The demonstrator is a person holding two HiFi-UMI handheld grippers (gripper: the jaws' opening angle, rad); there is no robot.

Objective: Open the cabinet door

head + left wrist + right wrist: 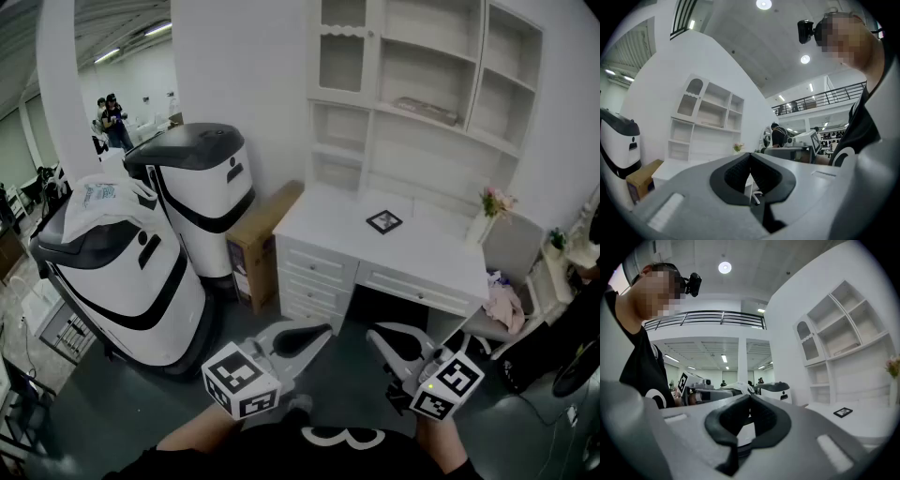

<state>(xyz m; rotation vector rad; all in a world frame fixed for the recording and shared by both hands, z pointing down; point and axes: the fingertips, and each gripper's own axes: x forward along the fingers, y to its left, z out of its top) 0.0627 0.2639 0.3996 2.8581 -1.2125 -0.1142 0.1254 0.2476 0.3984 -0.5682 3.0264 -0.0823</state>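
The white desk hutch has a small arched glass cabinet door (342, 47) at its upper left, and it stands closed. That door also shows in the left gripper view (690, 98) and the right gripper view (808, 343), far off. My left gripper (319, 330) (750, 157) and right gripper (373, 334) (750, 399) are held low in front of the desk (412, 248), tips turned toward each other. Both are shut with nothing between their pads. Neither is near the door.
Two large white and black machines (202, 187) (112, 272) stand at the left, with a cardboard box (258, 239) leaning beside the desk. A small picture frame (383, 221) and a flower vase (487, 211) sit on the desktop. A grey chair (511, 258) stands at the right.
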